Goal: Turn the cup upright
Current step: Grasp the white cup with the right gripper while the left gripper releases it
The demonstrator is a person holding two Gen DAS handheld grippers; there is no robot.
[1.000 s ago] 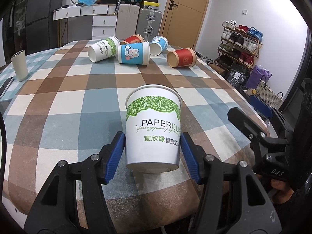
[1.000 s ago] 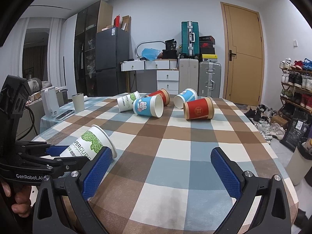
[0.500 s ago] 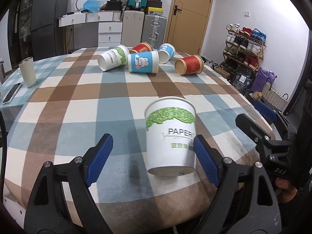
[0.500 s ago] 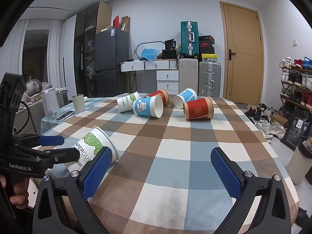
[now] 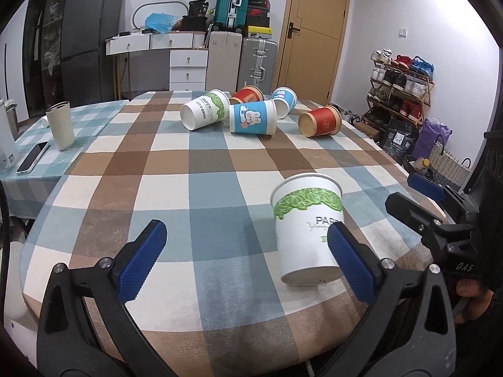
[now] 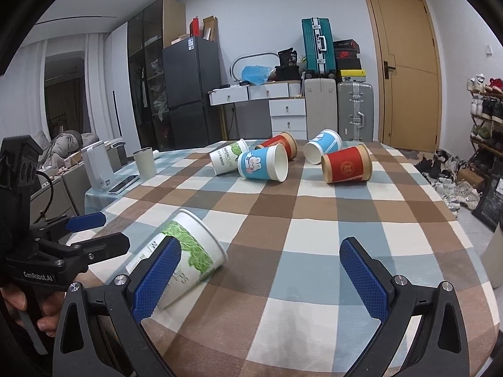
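Note:
A white paper cup with a green leaf band (image 5: 306, 229) stands upright on the checked tablecloth (image 5: 204, 169) near its front edge. It also shows in the right wrist view (image 6: 185, 257), partly behind a blue pad. My left gripper (image 5: 245, 260) is open and empty; its right pad is just in front of the cup, with the cup off to the right of the gap. My right gripper (image 6: 261, 279) is open and empty, with the cup at its left pad.
Several paper cups lie on their sides at the far end: a white one (image 5: 204, 110), a blue rabbit one (image 5: 253, 121), a red one (image 5: 320, 121) and others behind. A beige tumbler (image 5: 60, 125) and a phone (image 5: 33, 157) sit at the left.
My left gripper let go of the white cup, opened wide and drew back to the left. The cup stays standing. The right gripper has barely moved.

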